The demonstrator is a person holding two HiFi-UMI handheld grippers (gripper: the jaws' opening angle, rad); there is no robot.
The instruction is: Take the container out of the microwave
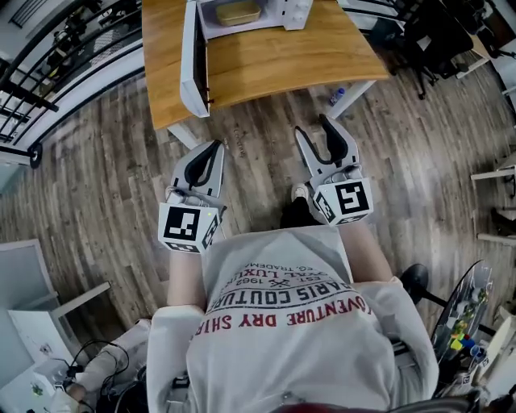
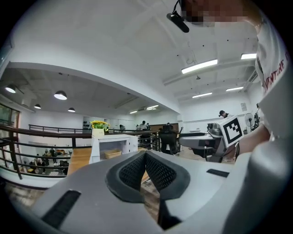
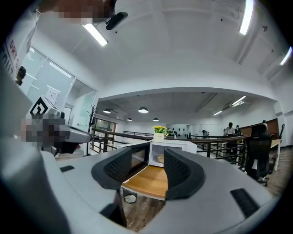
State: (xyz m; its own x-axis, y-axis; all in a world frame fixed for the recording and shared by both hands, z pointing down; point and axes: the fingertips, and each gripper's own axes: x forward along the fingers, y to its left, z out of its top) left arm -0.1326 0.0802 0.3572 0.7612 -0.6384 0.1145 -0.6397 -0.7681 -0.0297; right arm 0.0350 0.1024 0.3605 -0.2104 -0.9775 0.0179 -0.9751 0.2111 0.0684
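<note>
The white microwave [image 1: 242, 16] stands on the wooden table [image 1: 274, 56] with its door [image 1: 193, 60] swung open to the left. A tan container [image 1: 238, 12] sits inside it. Both grippers hover over the floor short of the table, well away from the microwave. My left gripper [image 1: 214, 148] is shut with nothing between its pads. My right gripper [image 1: 315, 129] is open and empty. The right gripper view looks between its jaws [image 3: 149, 160] at the microwave [image 3: 169, 151] and the container [image 3: 161, 158]. In the left gripper view, the microwave [image 2: 112, 145] lies left of the closed tips [image 2: 145, 154].
A small bottle [image 1: 337, 95] lies on the wood floor by the table leg. Office chairs [image 1: 435, 32] stand at the far right and a black railing [image 1: 48, 56] runs along the left. Yellow flowers [image 3: 160, 130] top the microwave. A fan [image 1: 463, 302] is behind at the right.
</note>
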